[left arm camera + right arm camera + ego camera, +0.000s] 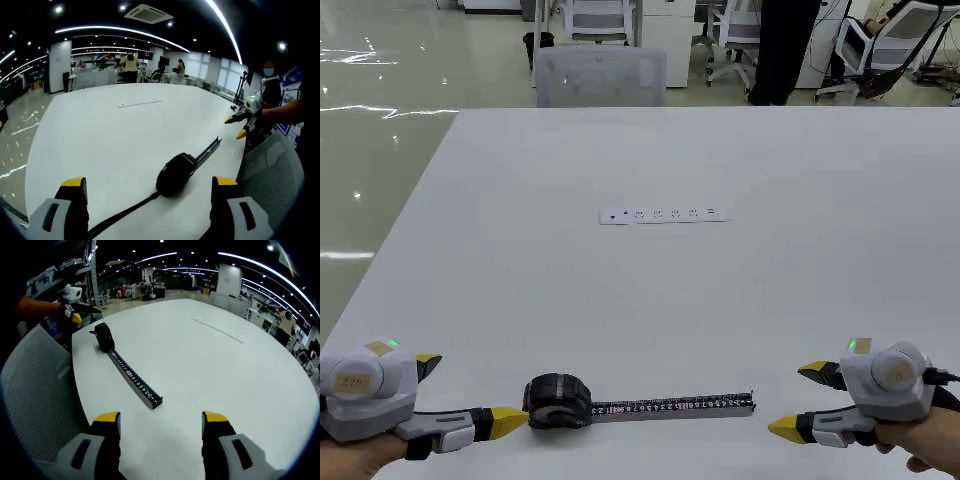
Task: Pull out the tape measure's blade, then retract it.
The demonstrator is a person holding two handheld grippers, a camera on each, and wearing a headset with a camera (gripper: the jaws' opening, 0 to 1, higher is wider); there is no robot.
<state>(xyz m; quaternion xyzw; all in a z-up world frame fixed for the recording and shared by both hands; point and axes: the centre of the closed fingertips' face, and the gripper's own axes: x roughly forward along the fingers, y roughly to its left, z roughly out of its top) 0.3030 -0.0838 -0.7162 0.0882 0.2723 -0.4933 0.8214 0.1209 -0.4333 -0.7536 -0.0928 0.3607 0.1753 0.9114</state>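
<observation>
— How are the tools set?

— The left gripper (pixel 470 392) is seen with its jaws spread wide apart, and nothing is held. Its nearer yellow tip is placed just beside the tape measure case (pixel 558 402); whether it is touched cannot be told. In the left gripper view the case (pixel 175 173) is seen ahead, between the two jaws. The right gripper (pixel 796 399) is likewise spread wide and nothing is clamped; a gap is left between it and the blade's end.

— And where is the tape measure found?

— It is laid on the white table (pixel 650 300), near the front edge, between the two grippers. The blade (pixel 675 405) is extended flat toward the right gripper.

— Materials and shapes?

— A rounded black case with a matte surface is shown, with a dark strap (pixel 120 216) trailing from it. The blade is narrow, dark and printed with numerals, and is ended by a small hooked tip. The table is smooth and slightly glossy. A flat white socket strip (pixel 663 214) is set into its middle.
</observation>
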